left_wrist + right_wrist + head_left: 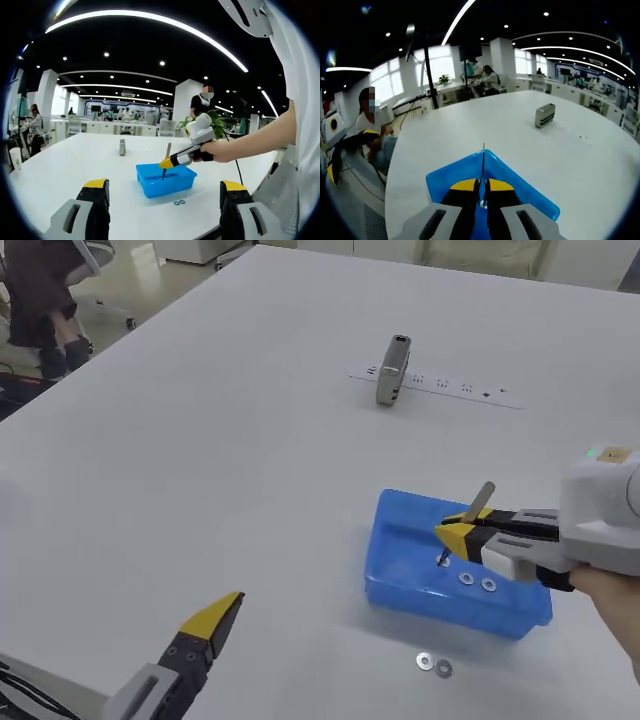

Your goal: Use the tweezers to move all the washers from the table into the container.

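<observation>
A blue container (pixel 400 585) sits on the white table with two washers (pixel 477 582) inside. Two more washers (pixel 434 665) lie on the table just in front of it. My right gripper (pixel 456 531) is shut on the tweezers (pixel 480 502), whose tips point down into the container; I cannot tell whether they hold a washer. In the right gripper view the tweezers (pixel 483 160) run up between the shut jaws (pixel 481 185) over the container (pixel 445 177). My left gripper (pixel 215 615) hangs open at the lower left, well away, its wide jaws (pixel 164 186) framing the container (pixel 150 186).
A silver metal block (pixel 393 370) stands on a white power strip (pixel 450 386) at the far side of the table. A person's hand (pixel 610 600) holds the right gripper. People sit at desks beyond the table (pixel 545 150).
</observation>
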A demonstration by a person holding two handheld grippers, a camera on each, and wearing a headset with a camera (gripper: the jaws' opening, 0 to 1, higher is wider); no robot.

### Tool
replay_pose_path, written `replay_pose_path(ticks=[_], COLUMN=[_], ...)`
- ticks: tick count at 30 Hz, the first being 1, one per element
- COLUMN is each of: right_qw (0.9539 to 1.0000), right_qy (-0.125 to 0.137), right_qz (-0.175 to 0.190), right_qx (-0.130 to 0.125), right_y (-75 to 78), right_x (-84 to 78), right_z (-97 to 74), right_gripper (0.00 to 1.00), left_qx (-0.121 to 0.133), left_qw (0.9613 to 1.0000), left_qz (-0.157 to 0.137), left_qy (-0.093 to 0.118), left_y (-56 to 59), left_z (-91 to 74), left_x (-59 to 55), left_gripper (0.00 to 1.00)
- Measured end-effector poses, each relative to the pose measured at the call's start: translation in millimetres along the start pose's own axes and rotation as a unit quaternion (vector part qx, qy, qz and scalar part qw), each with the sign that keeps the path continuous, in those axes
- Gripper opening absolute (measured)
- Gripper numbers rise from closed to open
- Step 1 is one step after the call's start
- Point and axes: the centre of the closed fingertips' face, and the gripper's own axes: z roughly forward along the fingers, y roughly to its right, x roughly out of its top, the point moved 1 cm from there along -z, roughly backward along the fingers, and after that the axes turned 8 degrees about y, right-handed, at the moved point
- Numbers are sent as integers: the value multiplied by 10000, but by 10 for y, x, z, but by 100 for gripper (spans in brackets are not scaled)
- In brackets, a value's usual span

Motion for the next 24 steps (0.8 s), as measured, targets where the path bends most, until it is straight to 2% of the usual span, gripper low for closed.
replay_pose_path(ticks=[6, 24], right_qw=[9999, 9998], right_qy=[-44, -164], right_qz=[97, 60], right_qx=[-10, 16], right_y=[15, -19], right_x=[-39, -124], right_z=[16, 32], right_gripper=[3, 3], left_qx=[-1, -1], left_qw=[10000, 10000], left_qz=[2, 3], left_qy=[6, 8], left_y=[5, 4], left_z=[10, 9], left_x=[17, 15], left_gripper=[93, 92])
